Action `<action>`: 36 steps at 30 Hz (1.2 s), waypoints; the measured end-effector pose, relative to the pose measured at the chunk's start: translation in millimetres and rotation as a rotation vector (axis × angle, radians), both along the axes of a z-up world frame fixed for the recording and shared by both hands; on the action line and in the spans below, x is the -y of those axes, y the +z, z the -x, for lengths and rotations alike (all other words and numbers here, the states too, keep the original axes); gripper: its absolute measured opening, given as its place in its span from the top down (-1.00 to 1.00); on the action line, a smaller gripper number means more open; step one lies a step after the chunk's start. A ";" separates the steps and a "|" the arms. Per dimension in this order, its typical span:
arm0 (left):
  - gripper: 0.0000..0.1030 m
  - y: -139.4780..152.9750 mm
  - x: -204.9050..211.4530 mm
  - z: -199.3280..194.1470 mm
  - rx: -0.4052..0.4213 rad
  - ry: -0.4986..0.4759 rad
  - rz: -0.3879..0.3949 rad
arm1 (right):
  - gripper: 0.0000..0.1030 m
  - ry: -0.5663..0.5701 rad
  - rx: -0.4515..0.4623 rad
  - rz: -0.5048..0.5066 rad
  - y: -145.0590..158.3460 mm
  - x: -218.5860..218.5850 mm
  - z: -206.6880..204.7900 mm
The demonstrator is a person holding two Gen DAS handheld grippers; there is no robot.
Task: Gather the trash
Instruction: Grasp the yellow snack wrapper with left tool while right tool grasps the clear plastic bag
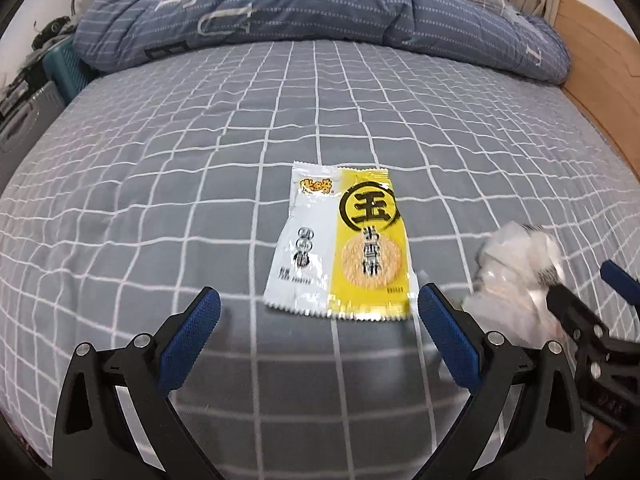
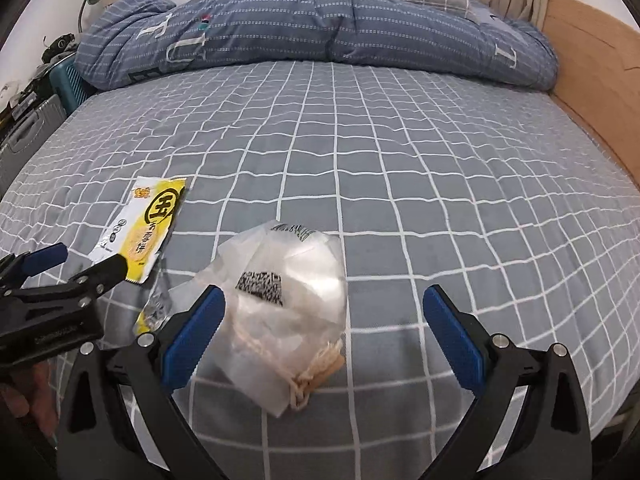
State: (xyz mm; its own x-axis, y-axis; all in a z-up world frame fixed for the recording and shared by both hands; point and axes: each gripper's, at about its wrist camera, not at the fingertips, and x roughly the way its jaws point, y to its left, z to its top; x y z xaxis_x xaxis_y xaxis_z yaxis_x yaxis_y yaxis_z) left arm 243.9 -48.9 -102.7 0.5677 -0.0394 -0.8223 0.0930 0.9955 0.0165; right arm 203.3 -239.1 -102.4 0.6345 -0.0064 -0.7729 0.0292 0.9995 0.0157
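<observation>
Nearest our lenses, blue-padded fingers frame two pieces of litter on a grey bedsheet with a white grid (image 1: 160, 168). On the left, we hold our left gripper (image 1: 319, 307) spread wide just short of a flat white-and-yellow rice-cracker wrapper (image 1: 340, 244), its near edge lying between the tips, apparently so the foil can be pinched at that edge without dragging the sheet. To the right, a crumpled clear plastic bag with a printed code and a crumbly remnant inside (image 2: 280, 312) rests just beside the wrapper; our right gripper (image 2: 324, 307) stands equally wide over it, one pad against its left side, the other well clear. Neither tool grips anything yet. Beyond, a rolled blue striped quilt (image 2: 320, 28) lies across the bed's far end. No bin shows in either view.
</observation>
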 end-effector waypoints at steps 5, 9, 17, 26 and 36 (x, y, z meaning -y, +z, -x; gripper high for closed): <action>-0.89 -11.7 3.6 -16.9 -0.018 0.009 0.005 | -0.78 0.023 -0.014 -0.047 -10.8 3.3 -6.7; -0.89 -20.0 2.9 -24.7 -0.039 0.021 0.024 | -0.66 0.050 -0.038 -0.096 -22.3 2.3 -9.5; -0.85 -26.2 12.2 -33.4 -0.028 0.039 -0.017 | -0.12 0.091 -0.050 -0.153 -26.1 -2.9 -8.4; 0.09 -28.0 10.2 -34.2 -0.013 0.064 -0.057 | 0.19 0.097 -0.054 -0.161 -24.2 -0.1 -7.5; -0.37 -11.8 -2.5 -37.7 0.025 0.102 -0.022 | 0.22 0.091 -0.052 -0.164 -23.4 1.1 -6.7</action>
